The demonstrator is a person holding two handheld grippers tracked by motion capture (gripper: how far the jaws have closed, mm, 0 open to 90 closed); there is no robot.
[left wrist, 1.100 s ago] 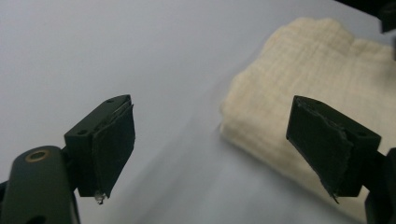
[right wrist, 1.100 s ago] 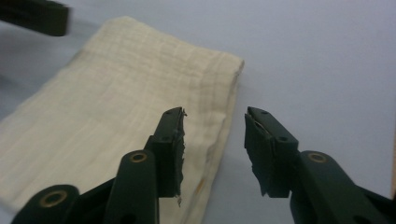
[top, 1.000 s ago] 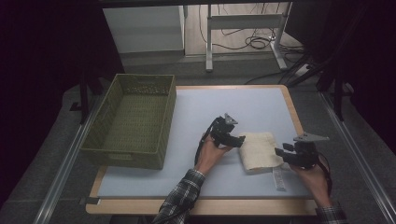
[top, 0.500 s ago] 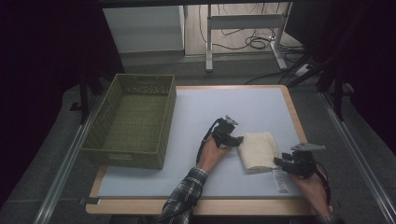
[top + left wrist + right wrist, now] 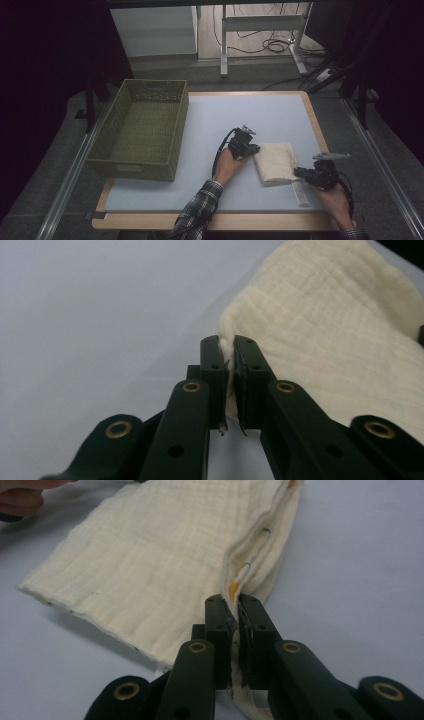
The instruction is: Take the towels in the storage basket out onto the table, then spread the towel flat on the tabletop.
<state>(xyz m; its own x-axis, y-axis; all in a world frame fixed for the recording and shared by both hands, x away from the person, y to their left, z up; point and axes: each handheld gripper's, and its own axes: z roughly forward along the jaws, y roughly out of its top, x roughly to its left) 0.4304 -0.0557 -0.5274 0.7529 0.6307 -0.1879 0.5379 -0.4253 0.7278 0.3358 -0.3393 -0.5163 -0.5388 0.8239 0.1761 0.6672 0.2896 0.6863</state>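
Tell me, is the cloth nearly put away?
Not yet. Done: the cream cloth lies folded on the table. In hand: the left tool and right tool have just closed and each pinches an edge of it. Probably left: lifting it into the green basket, which holds nothing.

Lab/test rig, framed table point(image 5: 315, 125), floor cables point(image 5: 270, 47), dark surrounds

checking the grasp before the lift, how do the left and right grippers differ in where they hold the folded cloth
The left gripper pinches the folded cloth at its far left corner; the right gripper pinches its near right corner. At the left gripper's jaws the fabric is plain cream; at the right gripper's jaws stacked layers with an orange mark show. Both have just closed on the cloth, which lies on the table.
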